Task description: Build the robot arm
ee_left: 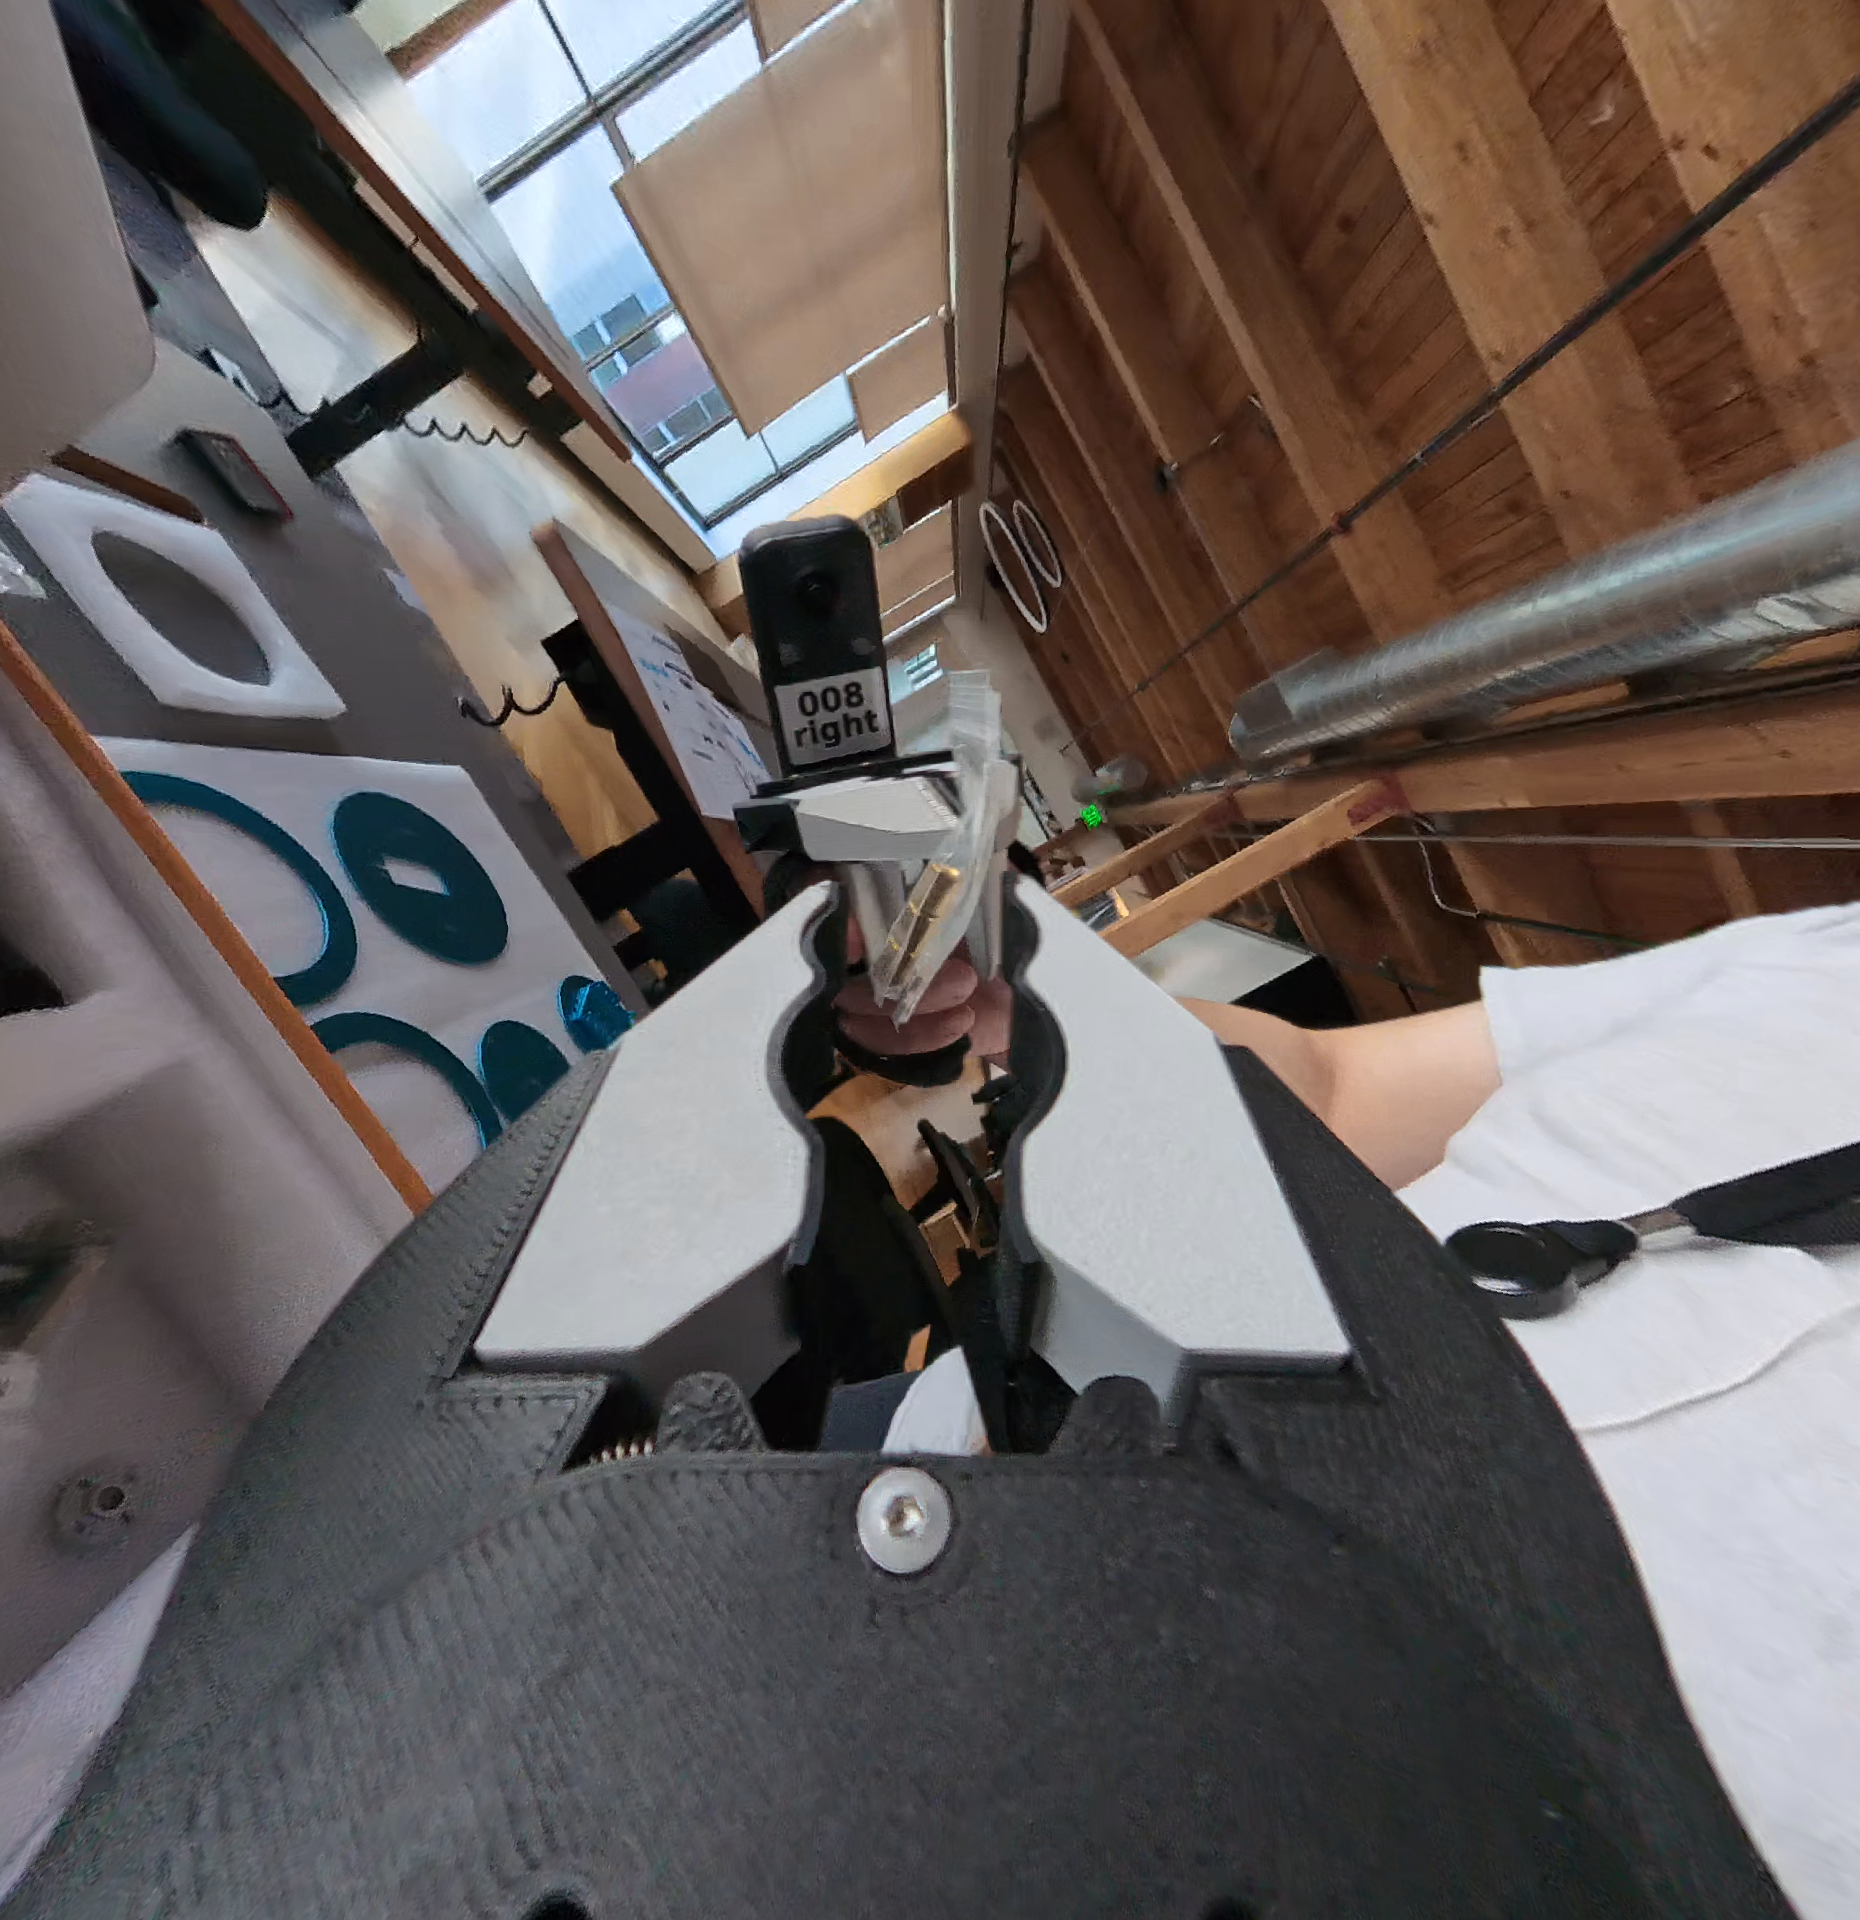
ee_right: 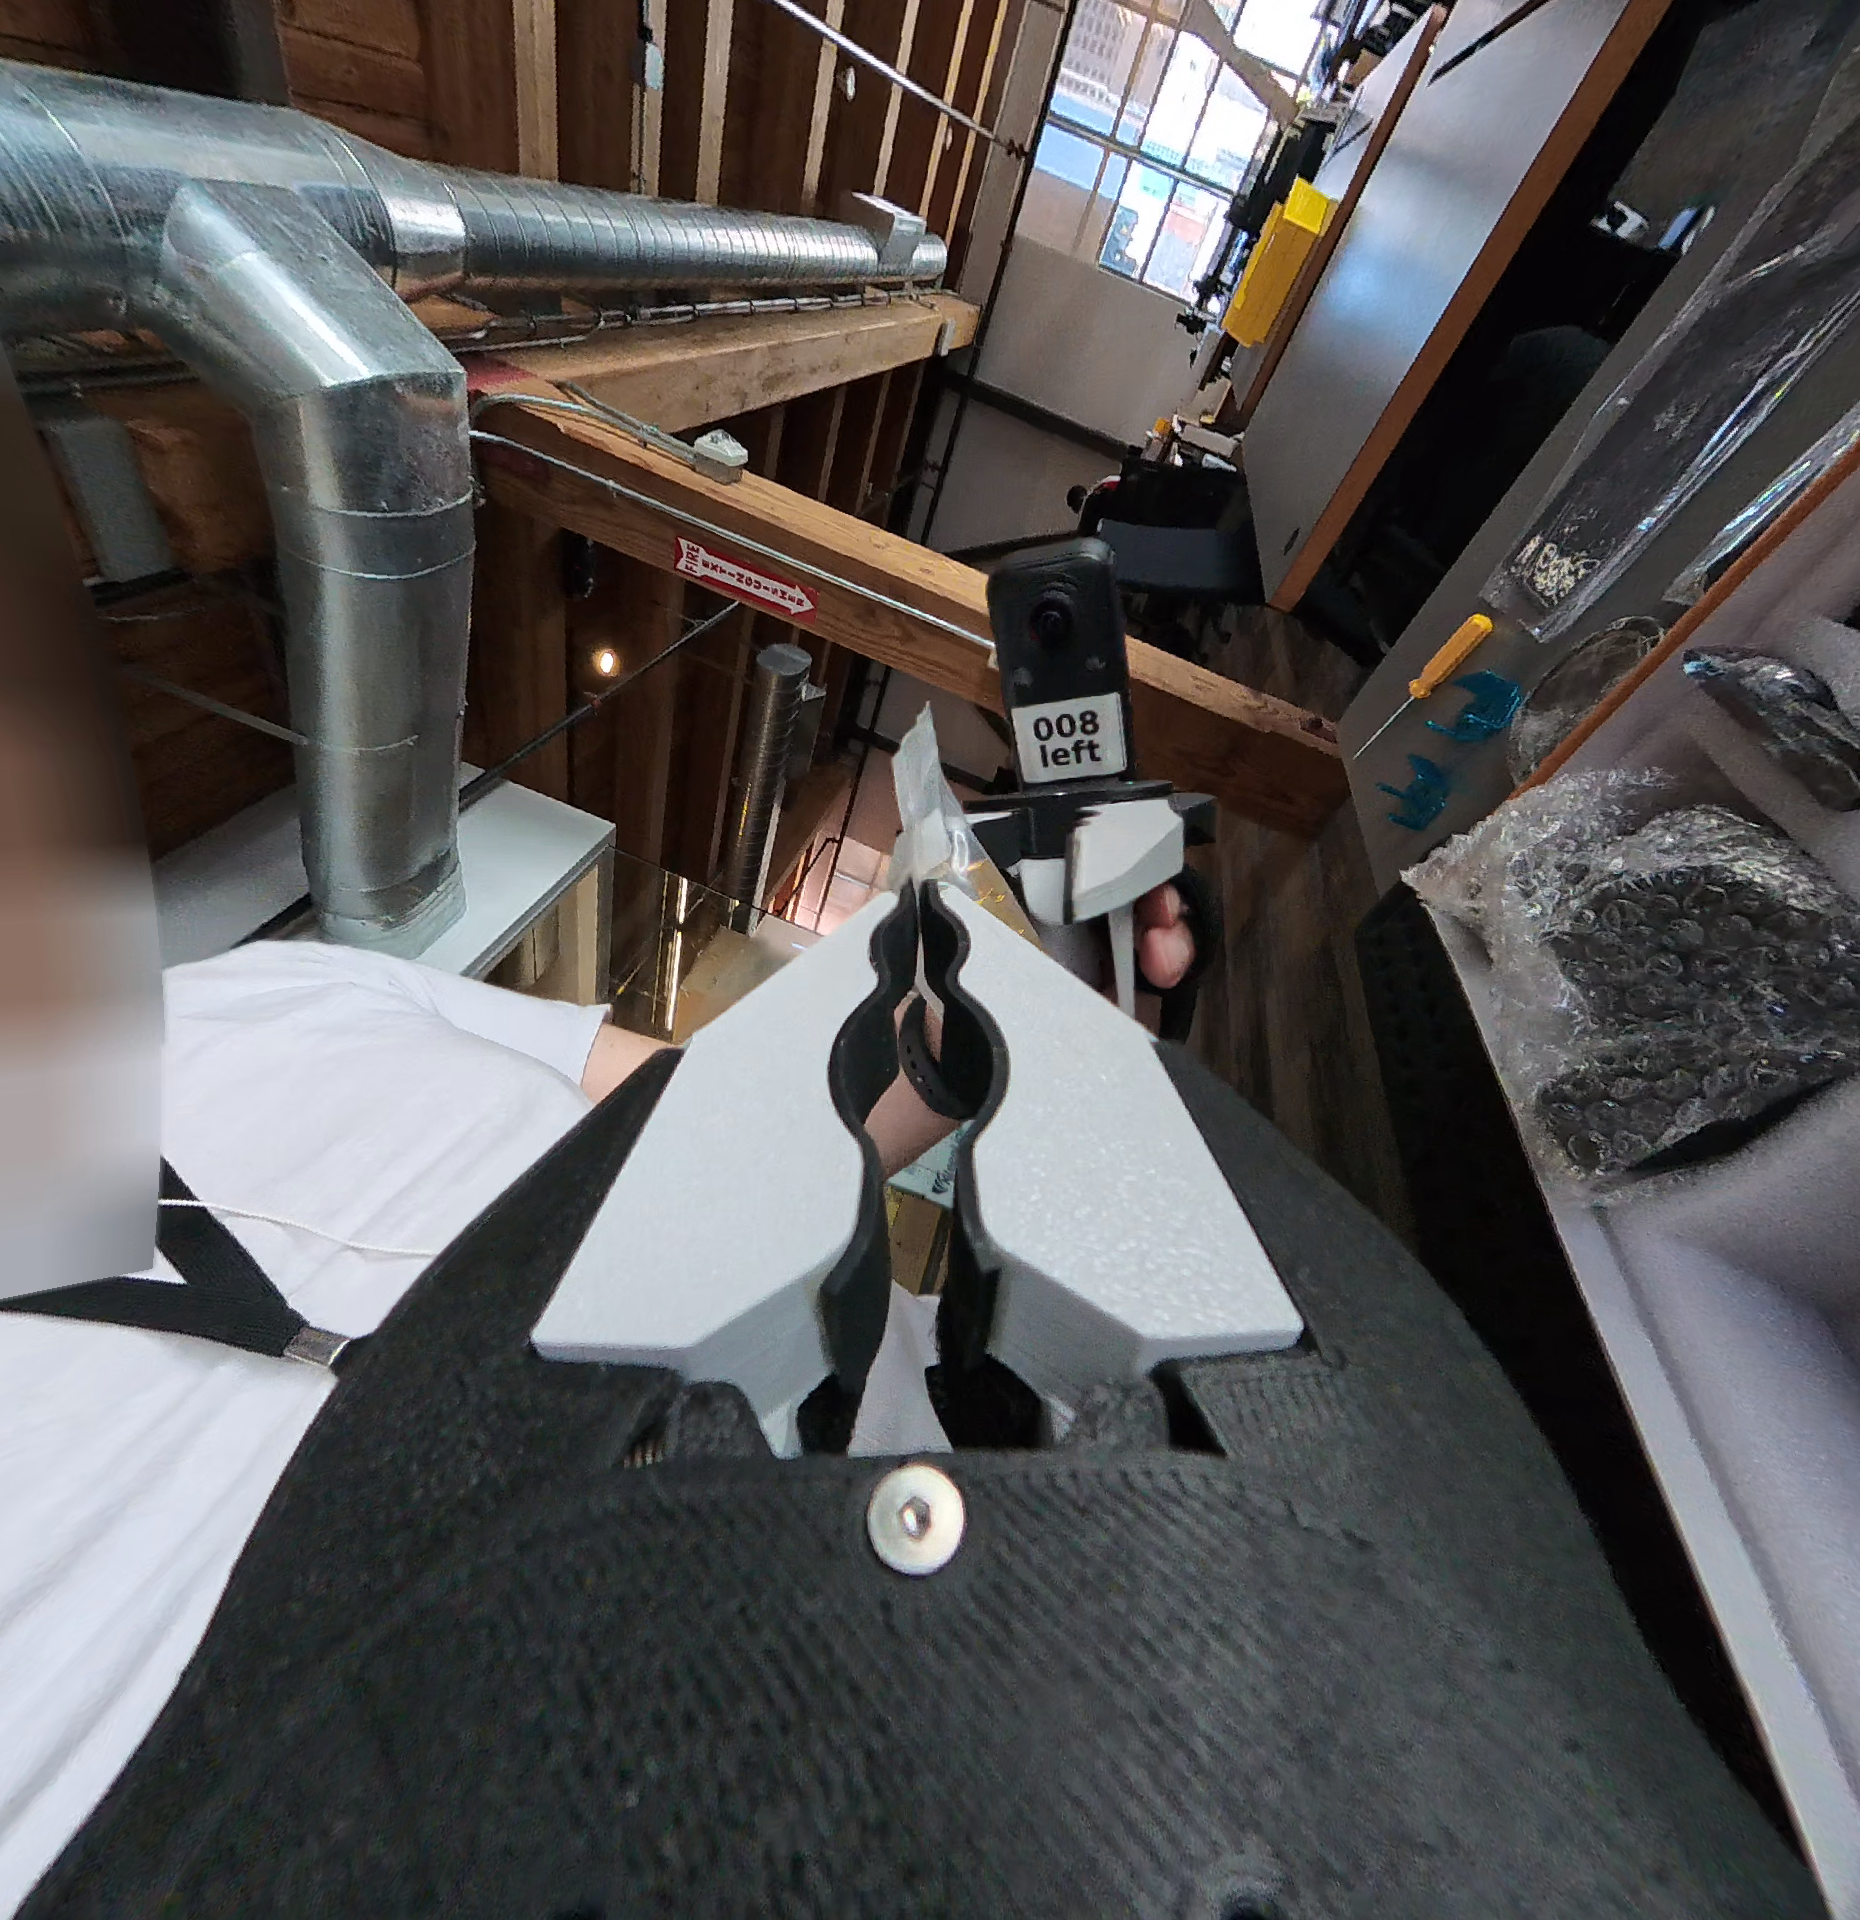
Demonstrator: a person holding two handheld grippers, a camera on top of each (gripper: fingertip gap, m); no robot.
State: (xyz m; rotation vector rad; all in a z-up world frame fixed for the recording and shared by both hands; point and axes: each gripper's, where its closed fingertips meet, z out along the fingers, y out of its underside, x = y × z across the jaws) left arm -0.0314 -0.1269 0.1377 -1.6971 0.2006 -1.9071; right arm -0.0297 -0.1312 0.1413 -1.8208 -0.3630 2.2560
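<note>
Clear plastic bag (ee_right: 931, 821) with a brass part inside is hanging at 12 o'clock in the right wrist view, pinched by its edge in the closed right tool (ee_right: 921, 902). Left tool (ee_left: 915, 914) is standing open and empty, just short of the bag (ee_left: 931, 914), tips facing it. Both are pointing up toward the ceiling ducts (ee_right: 313, 343), well apart from the table (ee_right: 1425, 644). Judgement: a grip on thin film alone is likely marginal; squeezing steadily seems wise.

Bright, even daylight from windows (ee_left: 635, 260) ahead of and above left gripper (ee_left: 918, 914). Soft shadows only. Slight overexposure in window panes. Strong wide-angle bending at edges. Motion blur on nearby surroundings left of gripper.
</note>
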